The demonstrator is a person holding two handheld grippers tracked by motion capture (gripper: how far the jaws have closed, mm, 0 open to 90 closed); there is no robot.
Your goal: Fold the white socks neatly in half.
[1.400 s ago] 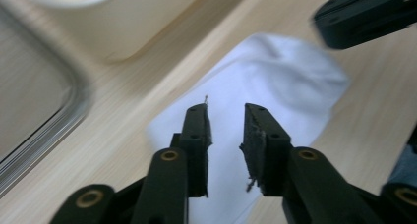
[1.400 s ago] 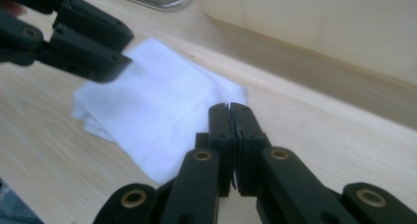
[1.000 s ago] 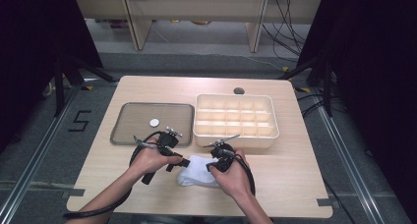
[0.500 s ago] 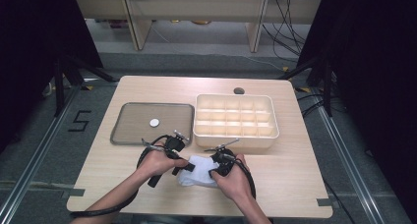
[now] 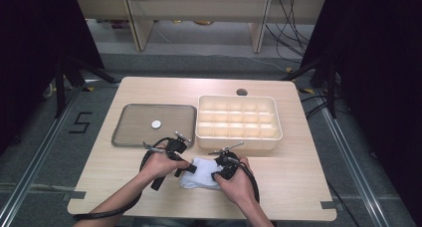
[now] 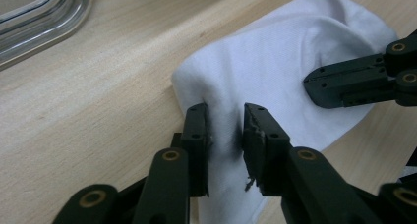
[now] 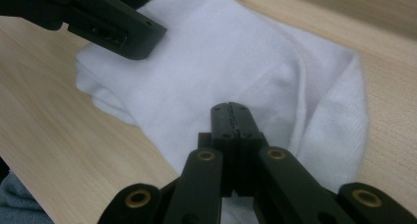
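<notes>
A crumpled white cloth [image 5: 201,173] lies on the wooden table near its front edge, between the two hands. My left gripper [image 5: 186,166] is at the cloth's left edge. In the left gripper view its jaws [image 6: 226,113] have just been closing and now pinch a raised fold of the cloth [image 6: 295,42]. My right gripper [image 5: 216,176] rests on the cloth's right part. In the right gripper view its jaws [image 7: 230,107] are pressed together with their tips down on the cloth [image 7: 211,52]. I cannot tell if any fabric is caught between them.
A shallow grey tray [image 5: 124,137] holding one small white disc [image 5: 156,123] sits behind the left hand. Behind the right hand stands a cream box [image 5: 239,98] with several compartments. The table's front edge is close below the forearms.
The left gripper's jaws have narrowed onto the cloth's left edge, gathering a fold. Both hands stay in about the same place, and the right gripper is unchanged.
</notes>
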